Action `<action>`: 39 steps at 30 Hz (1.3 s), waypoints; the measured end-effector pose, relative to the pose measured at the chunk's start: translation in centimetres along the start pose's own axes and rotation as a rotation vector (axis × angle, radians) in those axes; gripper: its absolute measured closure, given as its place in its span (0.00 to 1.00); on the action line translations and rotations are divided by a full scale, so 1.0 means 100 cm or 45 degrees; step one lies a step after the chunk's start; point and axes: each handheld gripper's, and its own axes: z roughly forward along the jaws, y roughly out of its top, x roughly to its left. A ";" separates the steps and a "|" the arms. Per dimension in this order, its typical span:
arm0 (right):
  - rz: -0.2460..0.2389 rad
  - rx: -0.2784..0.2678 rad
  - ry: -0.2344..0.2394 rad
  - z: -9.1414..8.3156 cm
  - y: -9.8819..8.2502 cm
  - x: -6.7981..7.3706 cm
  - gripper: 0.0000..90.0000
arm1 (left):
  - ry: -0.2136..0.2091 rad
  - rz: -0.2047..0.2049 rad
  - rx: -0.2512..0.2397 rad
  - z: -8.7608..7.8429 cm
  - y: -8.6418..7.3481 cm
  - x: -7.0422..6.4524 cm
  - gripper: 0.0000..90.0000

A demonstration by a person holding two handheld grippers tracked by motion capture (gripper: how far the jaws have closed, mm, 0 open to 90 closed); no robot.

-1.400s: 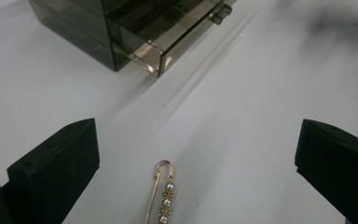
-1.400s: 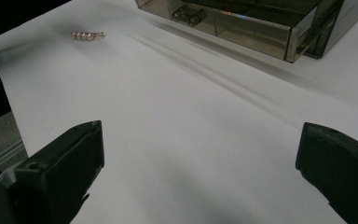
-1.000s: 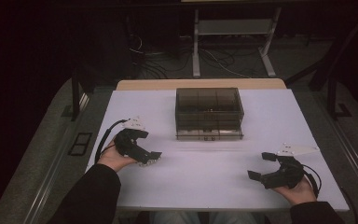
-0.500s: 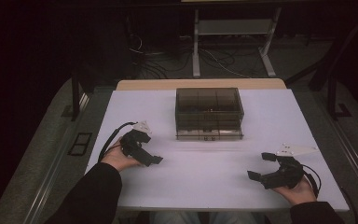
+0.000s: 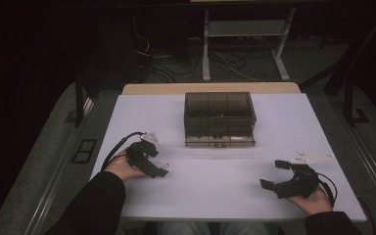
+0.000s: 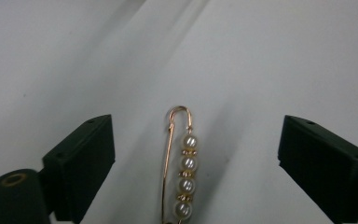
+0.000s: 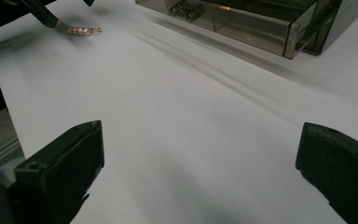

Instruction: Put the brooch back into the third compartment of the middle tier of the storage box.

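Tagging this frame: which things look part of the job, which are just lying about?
Likely in play:
- pearl pin, lying between the open left claw
- smoky compartment box
- right claw, open, apart from both

Lying about:
- cables on floor
- white stand legs behind table

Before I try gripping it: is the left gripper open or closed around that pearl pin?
Open: the left gripper jaws stand wide apart, the pearl pin untouched between them.

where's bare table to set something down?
Free: the white table between the left gripper and right gripper, and beside the smoky plastic compartment box. Crowded: by the left gripper, over the gold pearl pin.
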 end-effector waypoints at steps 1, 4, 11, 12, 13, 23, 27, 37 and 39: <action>0.000 0.001 -0.001 0.000 0.000 0.000 0.01 | 0.001 0.008 0.008 -0.001 -0.001 0.001 0.17; 0.001 0.001 -0.001 0.000 0.000 0.000 0.01 | -0.003 0.007 0.024 -0.001 -0.004 0.003 0.21; -0.002 0.004 -0.005 0.001 0.000 0.000 0.01 | -0.016 0.028 0.057 -0.002 -0.008 0.003 0.35; -0.001 0.005 -0.006 0.001 0.000 0.000 0.01 | -0.020 0.032 0.056 -0.001 -0.008 0.003 0.37; -0.001 0.005 -0.006 0.001 0.000 0.000 0.01 | -0.024 0.039 0.065 -0.001 -0.008 0.002 0.39; -0.001 0.011 -0.003 0.002 0.000 0.000 0.01 | -0.048 0.075 0.112 0.002 -0.009 0.000 0.53; -0.004 0.010 -0.004 0.002 -0.001 0.000 0.01 | -0.047 0.086 0.134 0.004 -0.009 0.001 0.59; -0.004 0.009 -0.003 0.002 -0.001 0.000 0.01 | -0.021 0.096 0.151 0.008 -0.009 0.001 0.70; -0.002 0.008 -0.003 0.002 -0.001 0.000 0.01 | -0.009 0.106 0.153 0.008 -0.009 0.000 0.72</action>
